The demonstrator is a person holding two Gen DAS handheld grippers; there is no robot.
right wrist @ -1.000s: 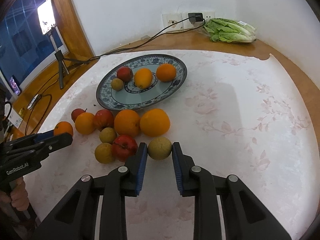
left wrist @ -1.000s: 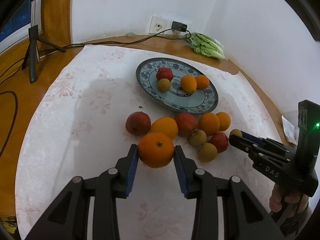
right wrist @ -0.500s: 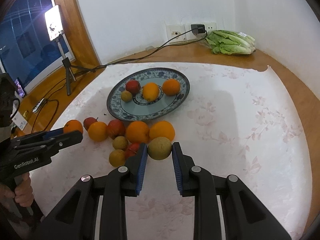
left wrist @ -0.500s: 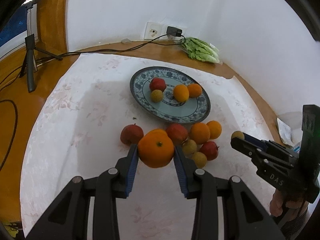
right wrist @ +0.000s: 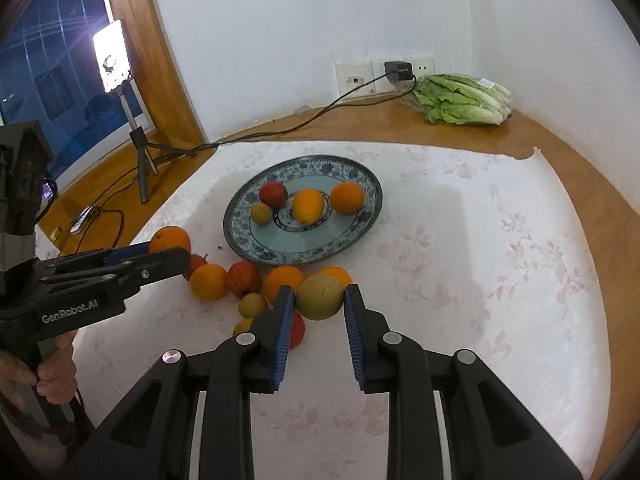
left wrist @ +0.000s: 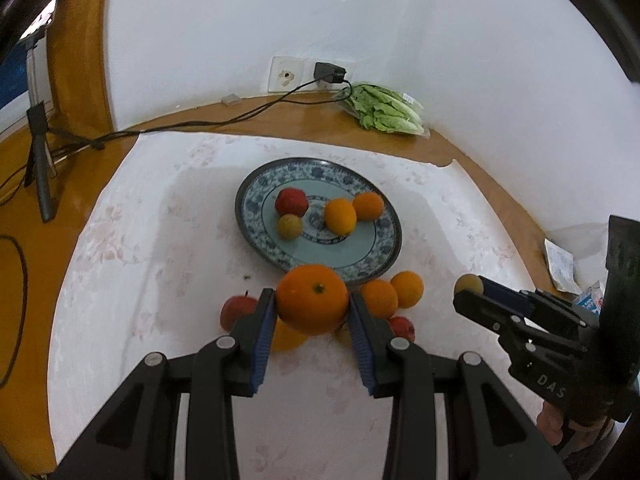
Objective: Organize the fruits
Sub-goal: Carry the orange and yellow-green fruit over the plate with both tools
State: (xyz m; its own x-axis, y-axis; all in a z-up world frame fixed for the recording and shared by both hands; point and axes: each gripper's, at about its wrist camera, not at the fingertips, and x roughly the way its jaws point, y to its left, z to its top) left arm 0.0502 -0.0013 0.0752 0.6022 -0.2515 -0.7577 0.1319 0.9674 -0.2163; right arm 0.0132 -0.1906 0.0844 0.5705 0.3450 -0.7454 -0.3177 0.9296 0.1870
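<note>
Behind the held orange [left wrist: 312, 298], fruit, perhaps apples, sits half-hidden.

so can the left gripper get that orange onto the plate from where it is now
Probably yes. The left gripper holds the orange clear of the loose fruit, and the near part of the plate lies bare just ahead; its four fruits sit further back.
</note>
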